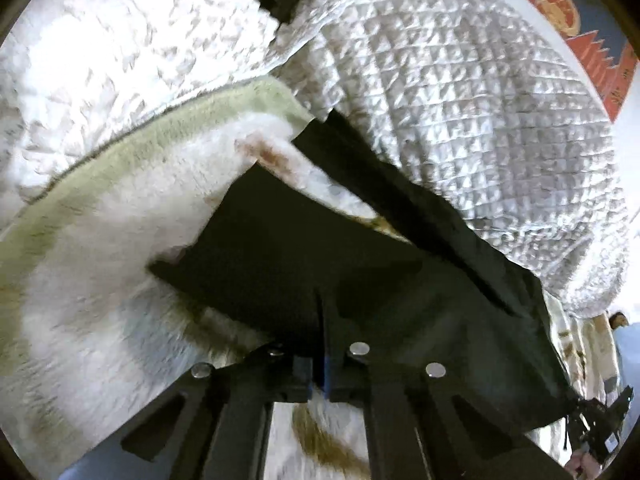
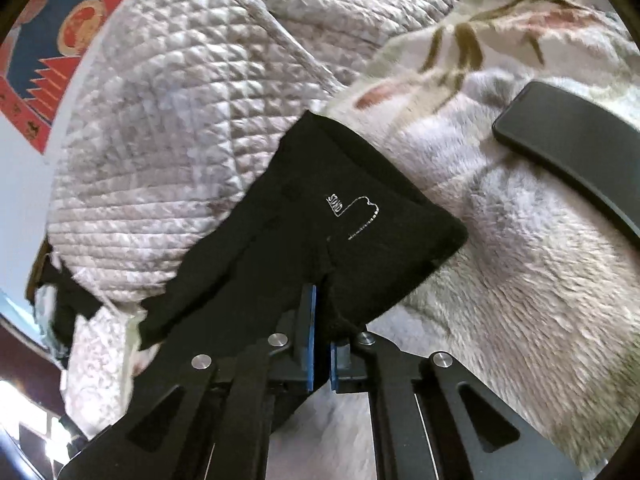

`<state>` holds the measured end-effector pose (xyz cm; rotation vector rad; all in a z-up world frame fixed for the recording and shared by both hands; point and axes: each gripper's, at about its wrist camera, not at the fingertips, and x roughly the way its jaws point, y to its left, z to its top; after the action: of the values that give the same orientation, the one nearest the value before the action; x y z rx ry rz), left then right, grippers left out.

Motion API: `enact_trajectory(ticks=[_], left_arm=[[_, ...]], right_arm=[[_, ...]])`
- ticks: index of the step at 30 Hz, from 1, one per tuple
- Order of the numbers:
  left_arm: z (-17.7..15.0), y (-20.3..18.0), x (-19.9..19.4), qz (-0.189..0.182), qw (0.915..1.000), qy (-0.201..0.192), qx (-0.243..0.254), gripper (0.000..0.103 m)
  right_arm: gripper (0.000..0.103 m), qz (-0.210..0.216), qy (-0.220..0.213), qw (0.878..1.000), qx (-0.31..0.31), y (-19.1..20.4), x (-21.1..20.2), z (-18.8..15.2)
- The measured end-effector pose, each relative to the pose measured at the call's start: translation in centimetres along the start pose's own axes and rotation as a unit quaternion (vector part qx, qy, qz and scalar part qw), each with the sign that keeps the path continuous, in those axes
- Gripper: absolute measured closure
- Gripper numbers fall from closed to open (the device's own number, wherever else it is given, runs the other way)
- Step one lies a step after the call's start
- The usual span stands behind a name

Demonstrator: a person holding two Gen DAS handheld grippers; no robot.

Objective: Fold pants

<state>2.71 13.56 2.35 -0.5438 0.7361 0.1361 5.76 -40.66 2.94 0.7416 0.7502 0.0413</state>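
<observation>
Black pants (image 2: 320, 216) clamped in left gripper (image 1: 320, 320) fingers and right gripper (image 2: 322, 332) fingers

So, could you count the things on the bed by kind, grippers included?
Black pants: 1
Quilted covers: 1
Fleece blankets: 1
Phones: 1
Grippers: 2, the left gripper and the right gripper, both with jaws closed on the pants
Total: 6

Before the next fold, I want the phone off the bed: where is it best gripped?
Grip the black phone across its narrow width, at the rounded near corner end. It lies flat and face up on the fluffy blanket, so come from above, fingers straddling the long edges. The right gripper is shut on the black pants, so it must let go first.
</observation>
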Motion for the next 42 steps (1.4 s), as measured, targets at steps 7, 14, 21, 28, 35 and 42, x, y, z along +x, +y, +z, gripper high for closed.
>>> enact_trajectory(ticks=[7, 14, 21, 28, 35, 42], left_arm=[[-2.3, 1.0, -6.2, -0.001, 1.0000, -0.005, 0.004, 0.099], [-6.5, 3.3, -7.3, 0.015, 0.9995, 0.026, -0.007, 0.099], [-6.7, 3.4, -7.8, 0.039, 0.9989, 0.025, 0.004, 0.093], [-3.3, 4.3, -10.8, 0.105, 0.9929, -0.053, 0.019, 0.040], [-0.6, 2.7, -3.2, 0.120, 0.9888, 0.030, 0.084, 0.036], [-1.4, 0.8, -0.1, 0.165, 0.9724, 0.035, 0.161, 0.074]], right_arm=[[0.100, -0.002, 0.026, 1.000, -0.002, -0.7, -5.5, -2.1], [0.101, -0.041, 0.056, 0.997, 0.030, -4.4, -7.0, -5.1], [0.096, -0.078, 0.080, 0.994, -0.001, -4.0, -7.1, -5.6], [0.068, -0.174, -0.040, 0.982, -0.060, -1.2, -12.5, -4.4], [0.068, -0.104, 0.005, 0.983, -0.152, 3.3, -8.5, -4.8], [0.068, -0.045, 0.086, 0.966, -0.238, 7.1, -2.8, -7.5]])
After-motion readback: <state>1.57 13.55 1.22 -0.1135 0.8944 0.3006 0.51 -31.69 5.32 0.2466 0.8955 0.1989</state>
